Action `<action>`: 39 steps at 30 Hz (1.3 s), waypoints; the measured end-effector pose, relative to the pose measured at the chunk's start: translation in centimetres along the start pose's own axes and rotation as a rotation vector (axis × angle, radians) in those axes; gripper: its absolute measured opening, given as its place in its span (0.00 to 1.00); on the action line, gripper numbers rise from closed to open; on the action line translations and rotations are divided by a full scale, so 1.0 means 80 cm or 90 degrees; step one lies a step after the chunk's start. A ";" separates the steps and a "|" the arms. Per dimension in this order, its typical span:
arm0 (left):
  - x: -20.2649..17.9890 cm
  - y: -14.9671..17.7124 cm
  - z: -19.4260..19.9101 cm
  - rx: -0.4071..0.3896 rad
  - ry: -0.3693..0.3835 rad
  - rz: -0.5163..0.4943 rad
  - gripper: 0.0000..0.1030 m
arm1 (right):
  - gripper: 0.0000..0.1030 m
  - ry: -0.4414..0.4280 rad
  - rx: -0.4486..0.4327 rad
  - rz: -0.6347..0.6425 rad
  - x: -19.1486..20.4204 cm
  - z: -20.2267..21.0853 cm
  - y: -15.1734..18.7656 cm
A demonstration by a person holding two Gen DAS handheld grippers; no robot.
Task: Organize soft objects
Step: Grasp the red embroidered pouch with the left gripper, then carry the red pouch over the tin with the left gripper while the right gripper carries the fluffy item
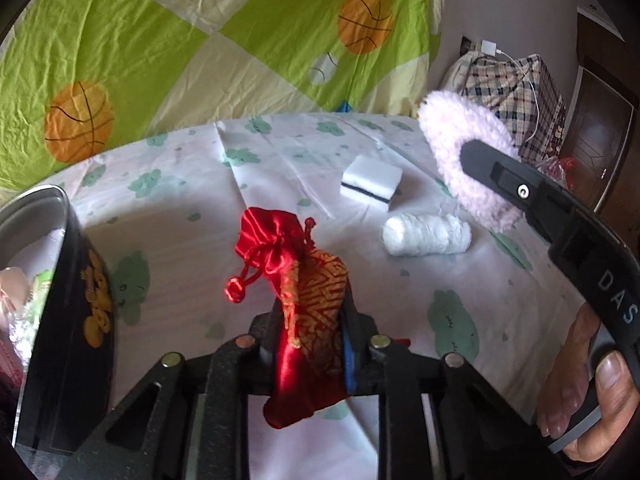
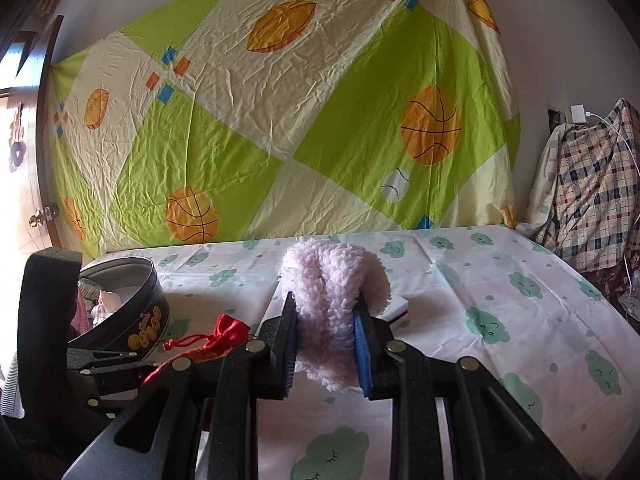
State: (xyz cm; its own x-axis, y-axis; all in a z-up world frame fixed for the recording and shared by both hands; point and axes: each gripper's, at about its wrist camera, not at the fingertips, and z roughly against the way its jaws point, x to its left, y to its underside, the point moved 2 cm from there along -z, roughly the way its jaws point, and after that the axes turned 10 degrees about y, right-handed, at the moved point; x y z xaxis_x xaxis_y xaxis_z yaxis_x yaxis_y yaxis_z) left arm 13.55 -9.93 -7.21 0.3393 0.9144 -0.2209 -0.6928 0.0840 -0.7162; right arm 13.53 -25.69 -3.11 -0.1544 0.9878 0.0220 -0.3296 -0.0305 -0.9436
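Observation:
My left gripper (image 1: 310,312) is shut on a red and gold satin drawstring pouch (image 1: 296,280), held above the table beside a round black tin (image 1: 68,300). My right gripper (image 2: 326,320) is shut on a fluffy pale pink pad (image 2: 334,300), lifted above the table; the pad also shows at the right of the left wrist view (image 1: 460,160). A white sponge with a dark stripe (image 1: 372,182) and a rolled white cloth (image 1: 426,235) lie on the table. The pouch (image 2: 224,334) and the tin (image 2: 132,312), holding soft items, show at the left of the right wrist view.
The table has a white cloth with green cloud prints (image 2: 500,300). A green and cream sheet with basketballs (image 2: 280,120) hangs behind it. A plaid bundle (image 2: 592,192) and a charger cable sit at the far right. A wooden door (image 2: 24,160) is at the left.

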 end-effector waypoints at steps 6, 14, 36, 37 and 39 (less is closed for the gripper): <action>0.016 -0.003 0.024 -0.059 -0.043 -0.007 0.19 | 0.25 -0.019 -0.013 0.011 0.022 0.001 -0.001; 0.025 0.001 0.056 -0.133 -0.077 -0.020 0.19 | 0.25 -0.032 -0.021 0.019 0.043 0.000 -0.001; 0.067 0.021 0.117 -0.225 -0.139 -0.004 0.19 | 0.25 -0.085 -0.039 0.056 0.117 0.004 0.002; 0.071 0.023 0.120 -0.227 -0.140 -0.002 0.19 | 0.25 -0.088 -0.039 0.058 0.120 0.003 0.002; 0.075 0.024 0.125 -0.231 -0.145 0.002 0.19 | 0.25 -0.092 -0.037 0.064 0.129 0.002 0.002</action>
State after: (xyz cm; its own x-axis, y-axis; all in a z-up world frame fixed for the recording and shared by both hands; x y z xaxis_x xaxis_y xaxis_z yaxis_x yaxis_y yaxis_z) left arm 7.89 -0.31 -3.33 0.1597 0.9819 -0.1014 -0.4109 -0.0272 -0.9113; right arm 11.74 -15.52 -2.99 -0.3179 0.9476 -0.0300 -0.2523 -0.1151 -0.9608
